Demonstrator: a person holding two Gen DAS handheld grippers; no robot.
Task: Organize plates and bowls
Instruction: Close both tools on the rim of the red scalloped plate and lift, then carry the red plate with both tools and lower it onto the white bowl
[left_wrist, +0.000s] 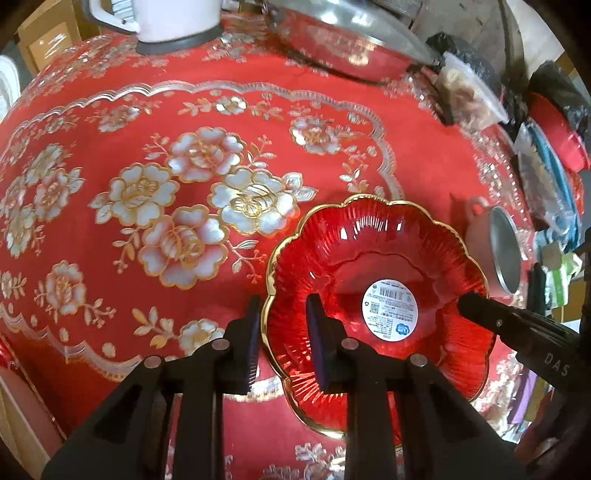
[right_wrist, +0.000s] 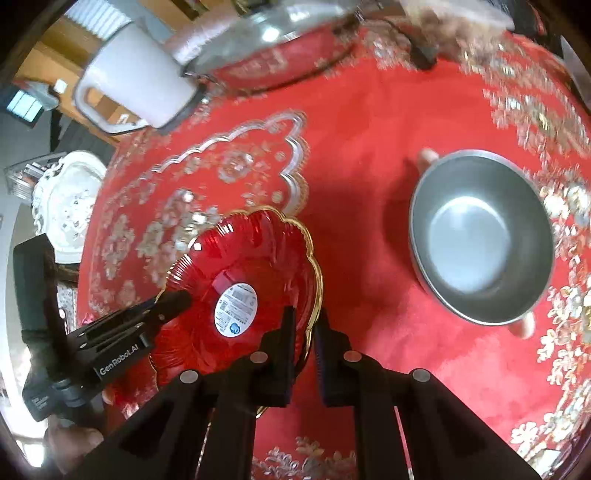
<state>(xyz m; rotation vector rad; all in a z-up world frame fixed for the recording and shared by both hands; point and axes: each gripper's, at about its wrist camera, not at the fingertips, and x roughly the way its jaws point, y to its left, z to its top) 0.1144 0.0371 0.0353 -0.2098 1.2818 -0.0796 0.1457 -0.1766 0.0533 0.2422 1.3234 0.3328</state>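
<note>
On the bench (left_wrist: 332, 155) with its red flowered cloth, a red glass plate (left_wrist: 388, 240) with a scalloped gold rim sits toward the near edge, white sticker (left_wrist: 389, 304) at its centre. Right of it stands a steel bowl (right_wrist: 480, 236), well apart. Left gripper (left_wrist: 282, 343) straddles the plate's left rim, fingers partly open. Right gripper (right_wrist: 304, 350) brackets the opposite rim, fingers nearly closed on it.

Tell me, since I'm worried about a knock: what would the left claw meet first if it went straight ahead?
Probably nothing new: the left claw already straddles the red plate's gold rim, which sits in its gap. Beyond lies only flowered tablecloth; depth is hard to judge.
</note>
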